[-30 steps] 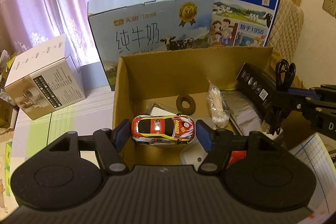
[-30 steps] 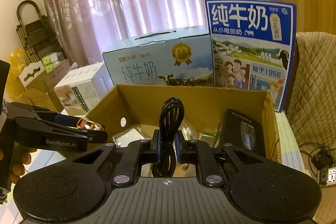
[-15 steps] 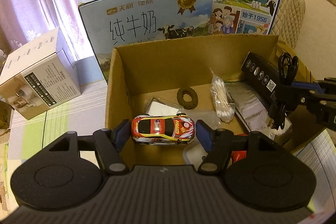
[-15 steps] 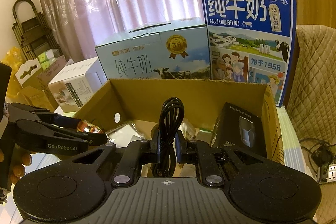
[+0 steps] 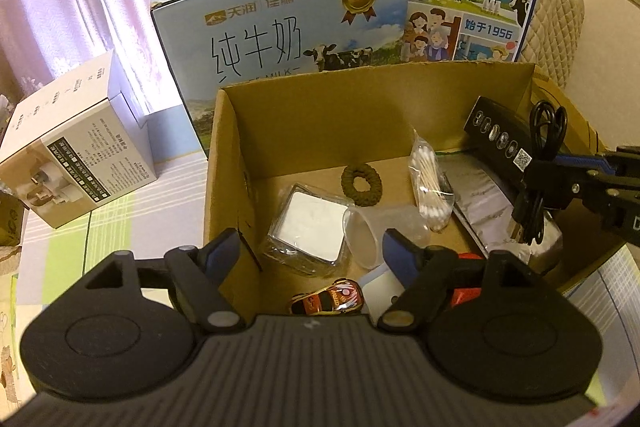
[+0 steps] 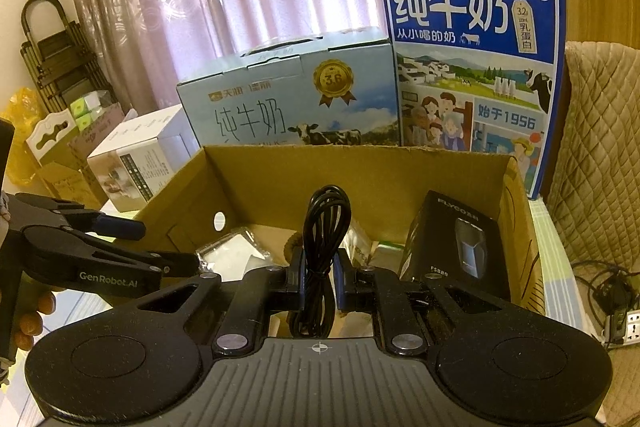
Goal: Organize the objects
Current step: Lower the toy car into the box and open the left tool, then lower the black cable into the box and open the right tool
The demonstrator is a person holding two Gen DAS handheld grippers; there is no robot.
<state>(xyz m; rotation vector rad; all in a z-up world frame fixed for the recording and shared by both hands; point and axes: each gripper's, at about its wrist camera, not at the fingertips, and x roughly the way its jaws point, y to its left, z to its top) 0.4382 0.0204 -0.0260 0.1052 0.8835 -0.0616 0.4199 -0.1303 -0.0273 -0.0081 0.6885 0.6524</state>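
Left wrist view: an open cardboard box [image 5: 224,163] stands before two milk cartons, already holding a black boxed shaver [image 5: 498,137], a silver foil pouch [image 5: 478,205], a clear case with a white pad [image 5: 310,227], a bag of cotton swabs [image 5: 428,179], a brown hair tie [image 5: 362,181] and a clear plastic cup [image 5: 362,235]. The toy car [image 5: 328,301] lies on the box floor below and just behind the pads of the left gripper [image 5: 312,251], whose jaws have just been opening and now stand wide with nothing between them. The car's long axis runs across the view, parallel to the line between the two pads, its white-and-red nose pointing right and slightly away.

The right gripper [image 6: 318,281], jaws pressed nearly together, holds a coiled black cable [image 6: 322,227] upright above the box (its loop end uppermost, its long axis vertical). This hand is plainly the nearer one for the cable, which hangs over the box's middle, just left of the shaver. Judged from this, lowering and releasing it comes next.
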